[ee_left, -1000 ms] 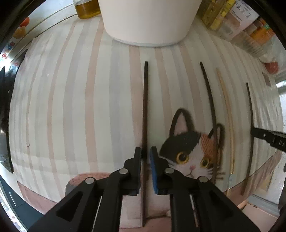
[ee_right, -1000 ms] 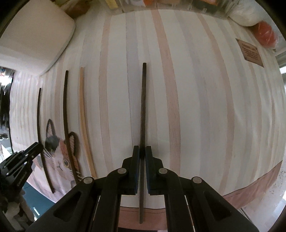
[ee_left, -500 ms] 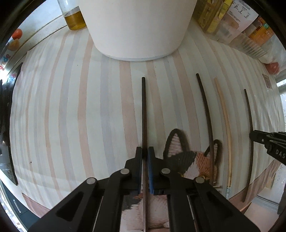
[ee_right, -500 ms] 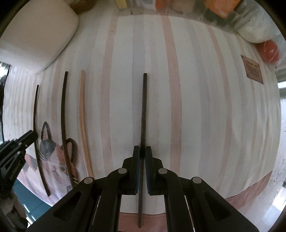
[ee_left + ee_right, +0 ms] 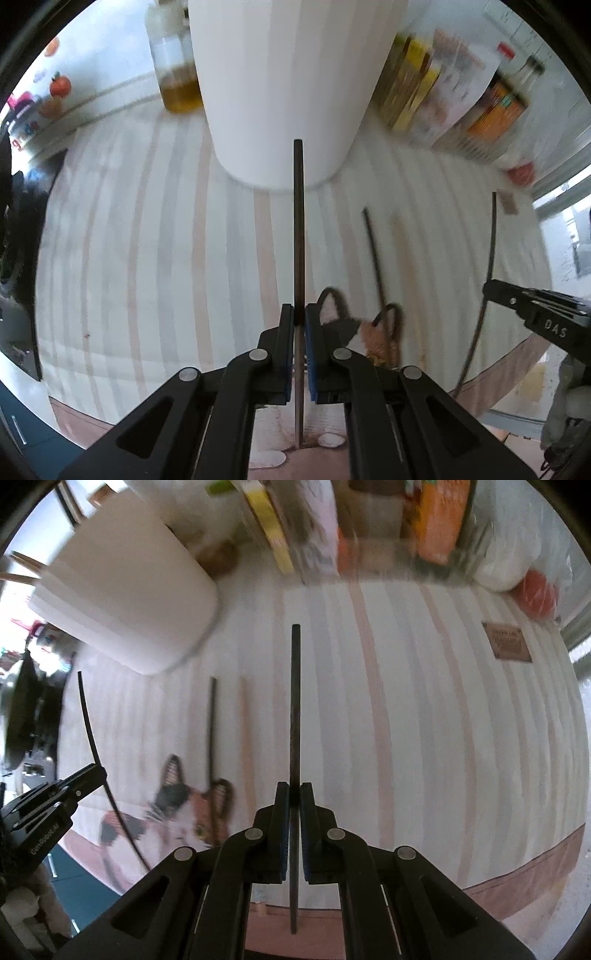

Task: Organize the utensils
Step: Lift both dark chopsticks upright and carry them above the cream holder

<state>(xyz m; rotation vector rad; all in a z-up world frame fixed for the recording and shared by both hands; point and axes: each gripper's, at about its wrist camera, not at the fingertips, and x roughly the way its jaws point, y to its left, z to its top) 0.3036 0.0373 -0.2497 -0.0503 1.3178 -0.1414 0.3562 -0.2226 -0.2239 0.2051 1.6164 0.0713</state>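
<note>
Lower centre, left view: left tool (image 5: 300, 317) clenched on dark chopstick (image 5: 298, 229), aimed at white holder (image 5: 280, 92).
Right tool (image 5: 291, 794): clenched on second chopstick (image 5: 294, 709), likely pairing.
Mat (image 5: 443, 720): two chopsticks left.

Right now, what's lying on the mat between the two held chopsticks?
Two loose chopsticks, a dark one and a pale one, clearest in the right wrist view.

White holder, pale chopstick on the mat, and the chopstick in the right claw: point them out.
white holder (image 5: 122, 602), right wrist view, side wall
pale chopstick (image 5: 244, 734), right wrist view, mid-shaft
dark chopstick (image 5: 295, 701), right wrist view, shaft ahead of the claw
</note>
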